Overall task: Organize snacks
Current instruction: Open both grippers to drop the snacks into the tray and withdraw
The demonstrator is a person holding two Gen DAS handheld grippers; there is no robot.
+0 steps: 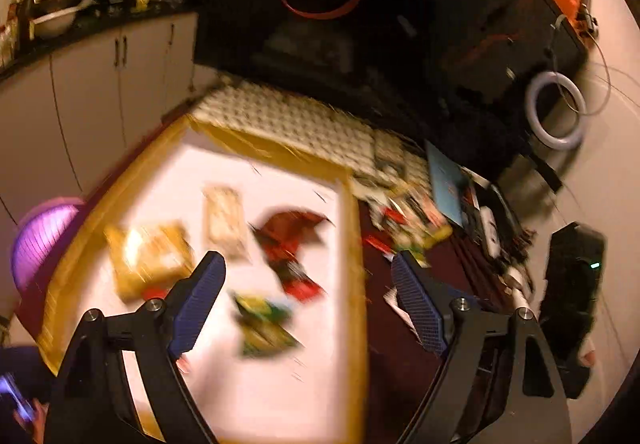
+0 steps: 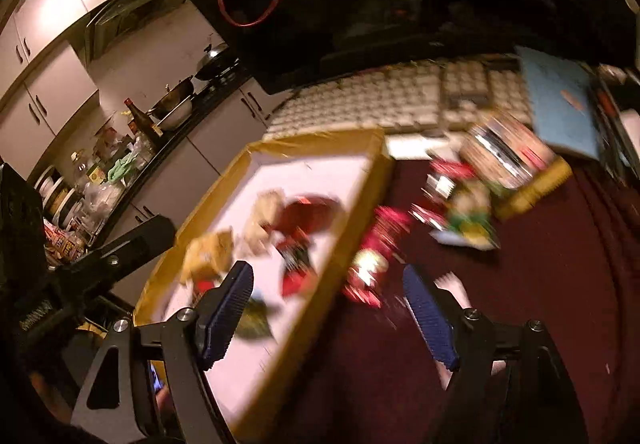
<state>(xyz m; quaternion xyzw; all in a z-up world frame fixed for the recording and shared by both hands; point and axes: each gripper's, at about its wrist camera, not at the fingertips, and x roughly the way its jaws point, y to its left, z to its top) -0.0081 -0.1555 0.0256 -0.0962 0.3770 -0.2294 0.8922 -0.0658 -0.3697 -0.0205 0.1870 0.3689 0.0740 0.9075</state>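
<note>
A white tray with a yellow taped rim (image 1: 354, 244) (image 2: 360, 188) lies on a dark red cloth. In it lie a yellow packet (image 1: 148, 256), a pale packet (image 1: 225, 220), a red packet (image 1: 294, 248) and a green-yellow packet (image 1: 266, 324). More snack packets are piled right of the tray (image 1: 408, 220); one red packet (image 2: 372, 260) lies just outside the rim. My left gripper (image 1: 308, 276) is open and empty above the tray. My right gripper (image 2: 328, 292) is open and empty above the rim and the red packet. Both views are motion-blurred.
A keyboard (image 1: 288, 120) and a black monitor (image 1: 360, 24) stand behind the tray. A blue book (image 2: 560, 104) lies at the back right. Kitchen cabinets (image 1: 80, 104) and a counter with pans are to the left. A purple ball (image 1: 40, 240) sits left of the tray.
</note>
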